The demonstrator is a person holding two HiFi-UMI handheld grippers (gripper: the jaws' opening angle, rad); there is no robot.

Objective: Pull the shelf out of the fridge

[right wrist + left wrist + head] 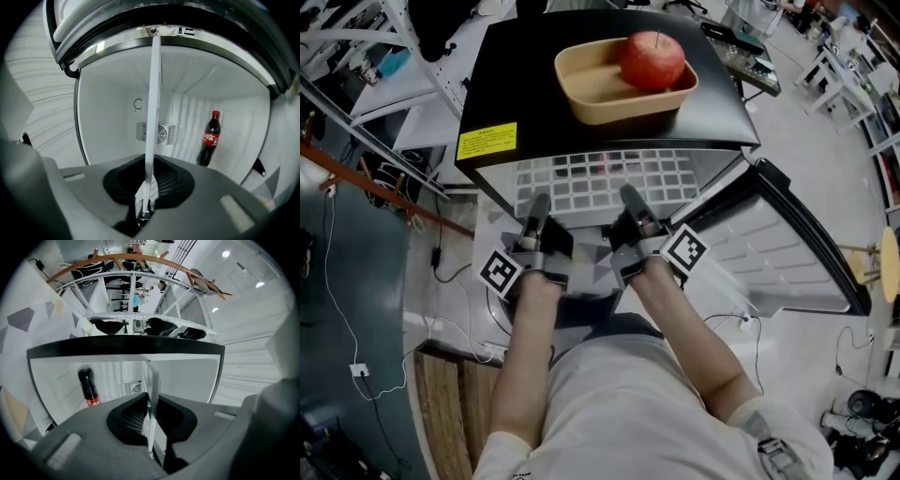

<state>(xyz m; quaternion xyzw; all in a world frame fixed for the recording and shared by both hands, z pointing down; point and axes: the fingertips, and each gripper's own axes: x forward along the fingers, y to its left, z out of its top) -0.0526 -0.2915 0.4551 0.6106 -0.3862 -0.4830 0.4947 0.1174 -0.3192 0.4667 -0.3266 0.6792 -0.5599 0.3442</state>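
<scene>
Both hand-held grippers are pinching the fridge shelf (600, 178). The left hand-held gripper (536, 204) has its jaws pressed onto the shelf's front edge near the left end. The right hand-held gripper (630, 199) is clamped on the same edge, a little to the right of the middle. In each gripper view the shelf shows edge-on as a thin pale plate running straight out from between the dark pads, so neither jaw pair is spread or empty.

The shelf lies directly ahead of both hand-held grippers, with its gridded surface reaching away from them into the open black mini fridge (506, 84). Its front strip already stands out past the fridge mouth. Its long axis runs side to side, across the line of the two forearms, so neither hand is nearer than the other. As I judge it, the pull has to come straight back toward the person with both sides kept level, or the shelf could skew and bind in its side rails.

A cola bottle (209, 138) stands upright at the back of the fridge, beyond the jaws and off to one side of the shelf edge. On top of the fridge sits a tan tray (591, 94) holding a red apple (652, 58). The fridge door (787, 253) hangs open beside the right hand-held gripper.
</scene>
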